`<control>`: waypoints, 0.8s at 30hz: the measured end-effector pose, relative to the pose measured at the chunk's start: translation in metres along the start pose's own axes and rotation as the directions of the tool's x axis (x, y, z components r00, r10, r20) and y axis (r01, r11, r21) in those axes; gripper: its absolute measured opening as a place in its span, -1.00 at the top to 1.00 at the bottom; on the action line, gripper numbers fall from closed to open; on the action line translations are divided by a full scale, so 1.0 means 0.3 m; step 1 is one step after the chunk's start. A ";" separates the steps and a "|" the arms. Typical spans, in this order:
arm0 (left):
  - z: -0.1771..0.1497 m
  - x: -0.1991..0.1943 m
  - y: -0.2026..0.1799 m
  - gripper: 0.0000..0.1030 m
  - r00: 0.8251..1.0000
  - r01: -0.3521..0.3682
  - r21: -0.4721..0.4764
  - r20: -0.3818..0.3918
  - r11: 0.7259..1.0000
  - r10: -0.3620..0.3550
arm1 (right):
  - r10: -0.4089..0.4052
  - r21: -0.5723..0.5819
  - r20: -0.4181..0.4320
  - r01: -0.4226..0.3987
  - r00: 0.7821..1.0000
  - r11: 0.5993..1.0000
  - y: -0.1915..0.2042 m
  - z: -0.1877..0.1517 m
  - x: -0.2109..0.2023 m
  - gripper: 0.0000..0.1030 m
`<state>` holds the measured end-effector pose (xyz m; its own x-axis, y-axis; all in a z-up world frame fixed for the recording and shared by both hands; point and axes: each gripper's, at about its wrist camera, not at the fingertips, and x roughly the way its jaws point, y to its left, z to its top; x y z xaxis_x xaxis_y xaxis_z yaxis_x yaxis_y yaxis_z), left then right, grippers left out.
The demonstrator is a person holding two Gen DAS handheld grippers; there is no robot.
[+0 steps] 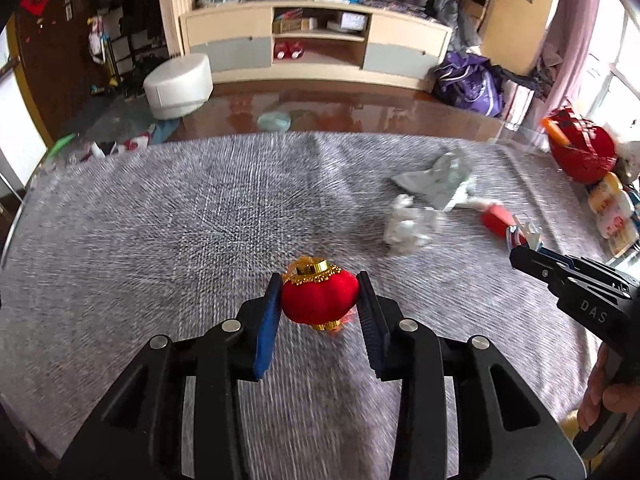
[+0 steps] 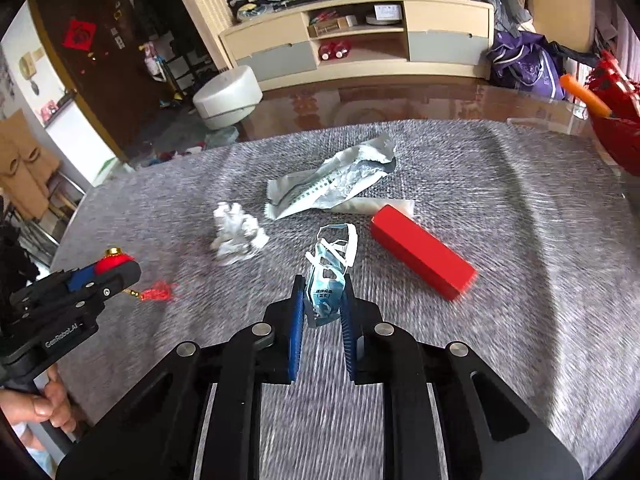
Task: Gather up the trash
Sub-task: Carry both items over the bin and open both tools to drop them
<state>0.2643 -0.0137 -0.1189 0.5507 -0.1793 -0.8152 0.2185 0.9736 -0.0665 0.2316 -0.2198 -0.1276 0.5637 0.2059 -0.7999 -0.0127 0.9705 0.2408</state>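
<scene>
My left gripper (image 1: pixel 319 292) is shut on a small red lantern ornament (image 1: pixel 320 296) with gold caps, held above the grey cloth (image 1: pixel 160 220); its red tassel (image 2: pixel 160 291) trails on the cloth. My right gripper (image 2: pixel 323 300) is shut on a crumpled blue face mask (image 2: pixel 326 288) whose white straps stick up. On the cloth lie a crumpled white tissue (image 2: pixel 238 234), a torn white-and-grey wrapper (image 2: pixel 332 182) and a red box (image 2: pixel 424 256). The right gripper (image 1: pixel 520 254) shows at the right edge of the left wrist view.
A red basket (image 1: pixel 580 152) with an orange item stands at the table's right edge, next to yellow-and-white packets (image 1: pixel 614 212). Beyond the table are a white round stool (image 1: pixel 178 86), a beige cabinet (image 1: pixel 316 40) and purple bags (image 1: pixel 468 80). A hand (image 2: pixel 48 404) grips the left handle.
</scene>
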 end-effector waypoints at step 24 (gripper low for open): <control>-0.607 -0.485 -0.151 0.32 0.996 0.082 0.070 0.038 0.994 -0.085 | 0.087 -0.019 -0.045 -0.088 0.995 0.996 0.080 -0.533 -0.416 0.64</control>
<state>0.0276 -0.0060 -0.1019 0.5601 -0.2664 -0.7844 0.3186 0.9433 -0.0929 0.0288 -0.2023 -0.1099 0.5224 0.2949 -0.8001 -0.0781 0.9509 0.2995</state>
